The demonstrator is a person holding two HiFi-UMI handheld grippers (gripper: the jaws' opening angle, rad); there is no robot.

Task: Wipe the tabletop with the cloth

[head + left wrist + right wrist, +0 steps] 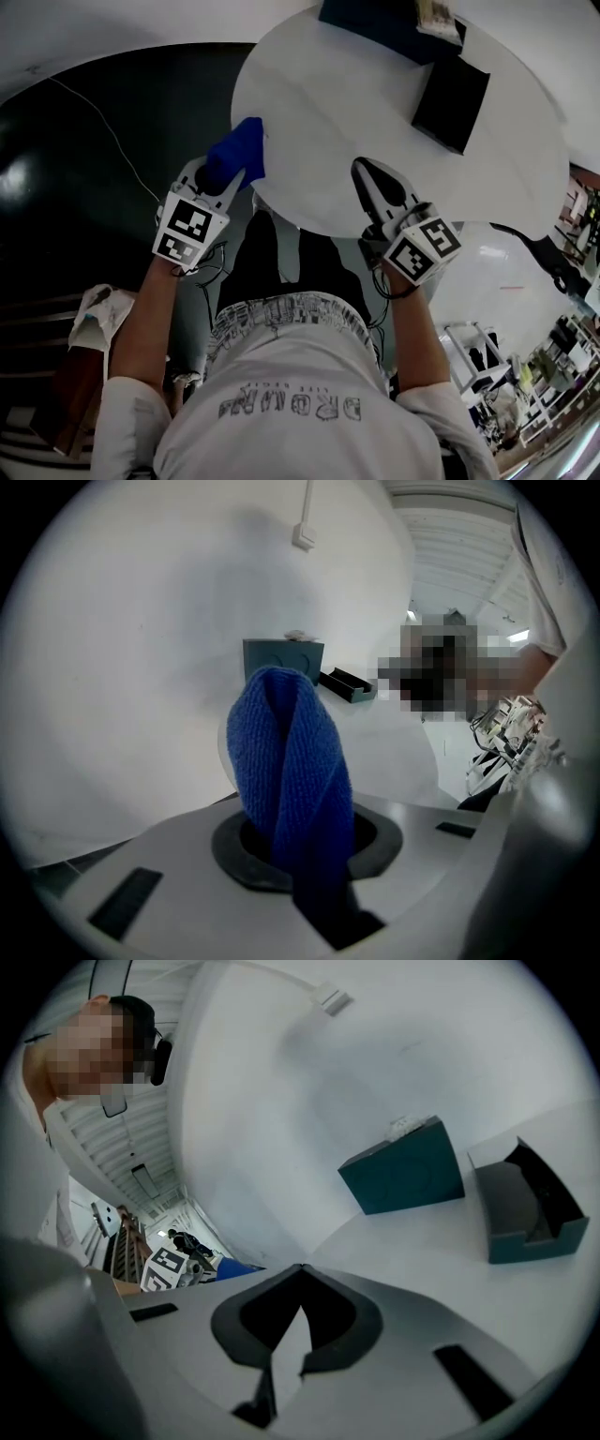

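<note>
A round white table [337, 103] fills the top of the head view. My left gripper [225, 171] is at its near left edge, shut on a blue knitted cloth [240, 150] that sticks up out of the jaws. In the left gripper view the cloth [286, 752] stands folded and hides the fingertips of the left gripper [292, 808]. My right gripper [367, 180] hangs over the near edge of the table to the right. Seen from its own camera, the right gripper [300, 1274] is shut with its tips touching and nothing in them.
On the far side of the table are a dark teal box [375, 23] [403, 1180] and an open black box [452, 94] [525, 1208]. Left of the table is dark floor with a thin cable [103, 127]. A wooden seat with a rag [94, 319] is at lower left.
</note>
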